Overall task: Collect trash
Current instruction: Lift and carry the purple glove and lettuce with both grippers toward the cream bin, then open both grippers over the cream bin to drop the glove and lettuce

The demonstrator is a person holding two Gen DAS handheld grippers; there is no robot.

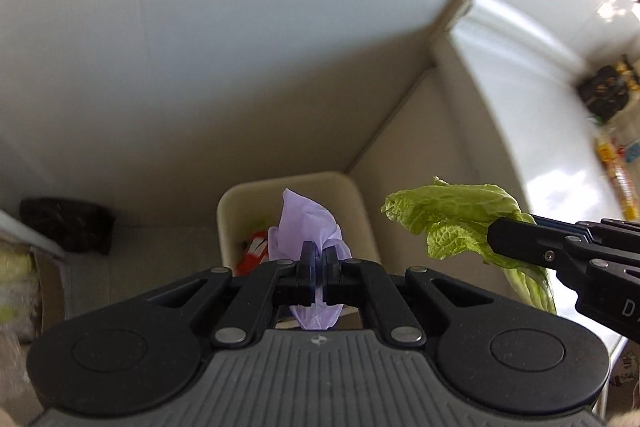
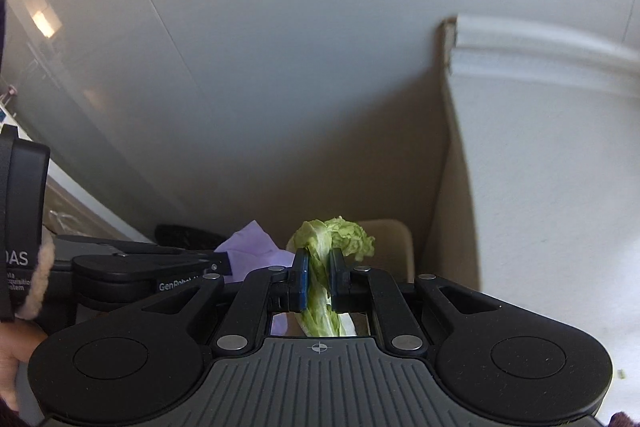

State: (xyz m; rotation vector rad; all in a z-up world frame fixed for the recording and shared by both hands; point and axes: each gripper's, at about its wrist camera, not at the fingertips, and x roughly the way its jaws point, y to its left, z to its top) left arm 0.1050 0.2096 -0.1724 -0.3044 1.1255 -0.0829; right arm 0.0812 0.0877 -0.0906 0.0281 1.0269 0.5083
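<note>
My left gripper (image 1: 319,259) is shut on a crumpled lilac plastic bag (image 1: 304,223), held above a beige bin (image 1: 352,199) that has red and white trash inside. In the right wrist view my right gripper (image 2: 320,267) is shut on a green lettuce leaf (image 2: 334,235). That leaf (image 1: 448,219) and the right gripper's fingers (image 1: 520,239) show at the right of the left wrist view, beside the bin. The lilac bag (image 2: 252,247) and the left gripper's fingers (image 2: 216,263) appear at the left of the right wrist view. The bin's rim (image 2: 392,239) sits behind the leaf.
The bin stands on the floor in a corner between a white wall and a white cabinet side (image 1: 532,107). A dark crumpled thing (image 1: 66,227) lies at the left by the wall. Packaged goods (image 1: 616,163) sit at the far right. A hand (image 2: 16,347) holds the left gripper.
</note>
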